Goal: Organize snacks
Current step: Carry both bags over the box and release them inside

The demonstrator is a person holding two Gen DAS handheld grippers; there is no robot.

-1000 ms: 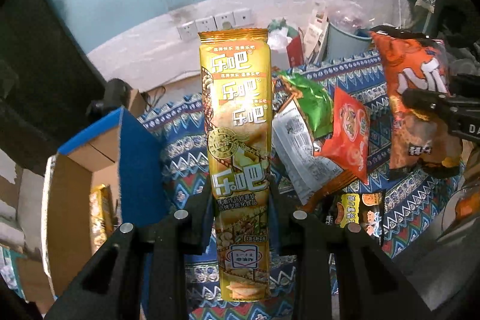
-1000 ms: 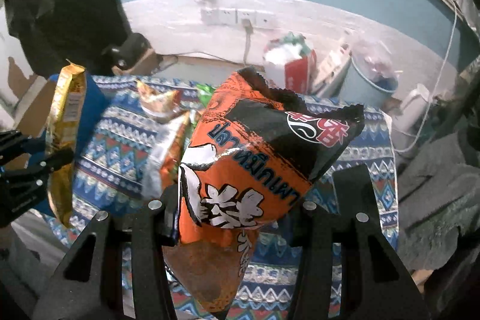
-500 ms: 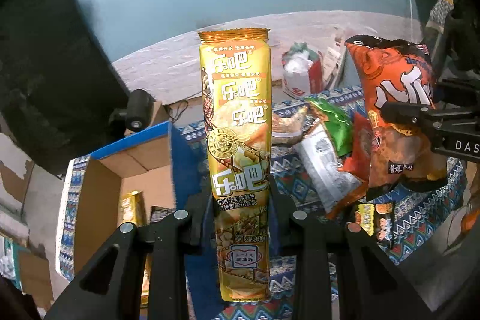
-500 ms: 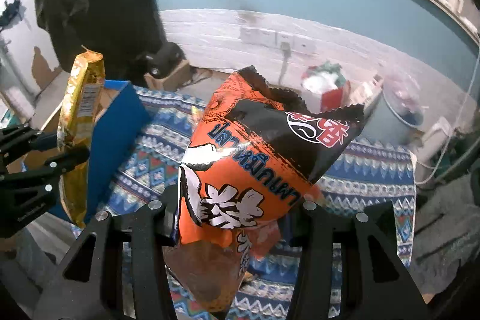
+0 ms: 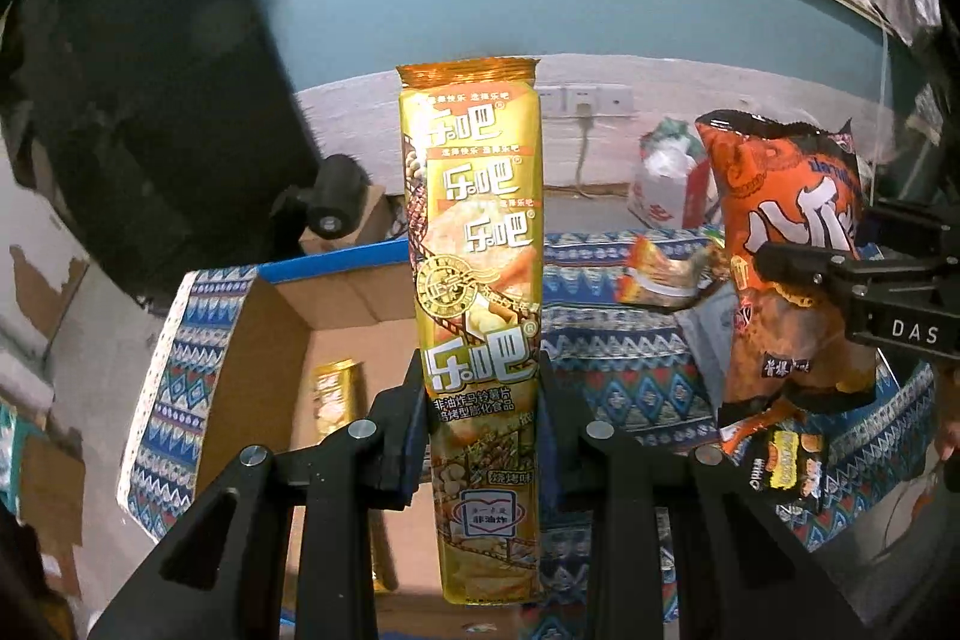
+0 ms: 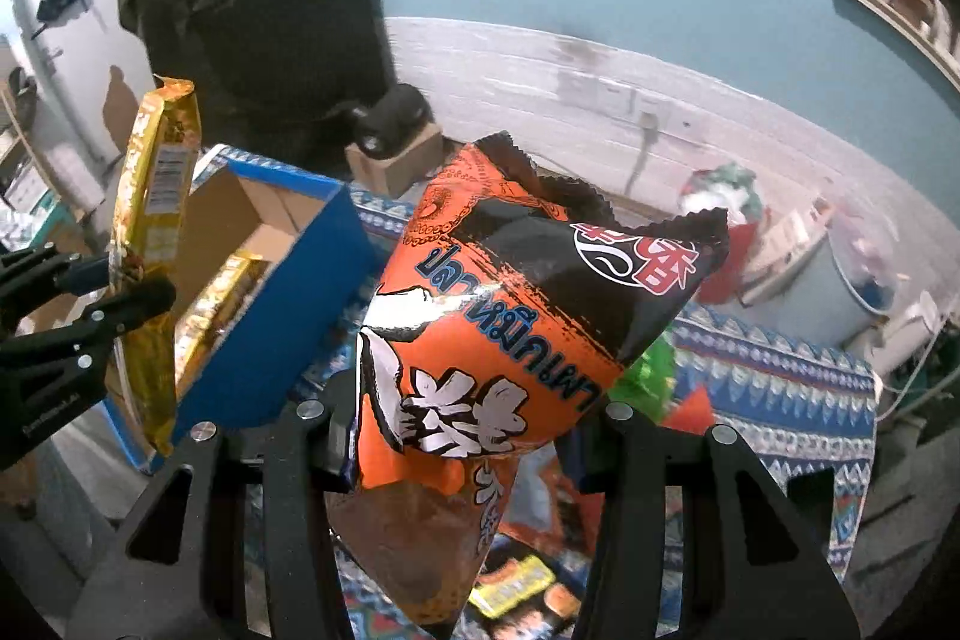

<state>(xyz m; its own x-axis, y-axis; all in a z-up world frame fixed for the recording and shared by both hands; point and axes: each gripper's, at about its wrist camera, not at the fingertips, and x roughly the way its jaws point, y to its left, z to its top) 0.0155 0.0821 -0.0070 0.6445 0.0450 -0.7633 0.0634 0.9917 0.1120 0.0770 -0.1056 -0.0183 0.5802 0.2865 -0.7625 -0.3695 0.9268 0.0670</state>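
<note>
The left gripper (image 5: 480,400) clamped the tall gold chip pack (image 5: 474,292) at frame centre, above the cardboard box (image 5: 264,340) at lower left. The right gripper (image 6: 468,436) pinched the orange snack bag (image 6: 510,328) low; the puffy bag could slip.

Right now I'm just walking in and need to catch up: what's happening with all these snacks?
A person is sorting snacks with two handheld grippers. The left gripper is clamped on a tall gold chip pack, held upright over an open cardboard box that already holds a similar gold pack. The right gripper grips an orange and black snack bag. More packets lie on the patterned cloth.
</note>
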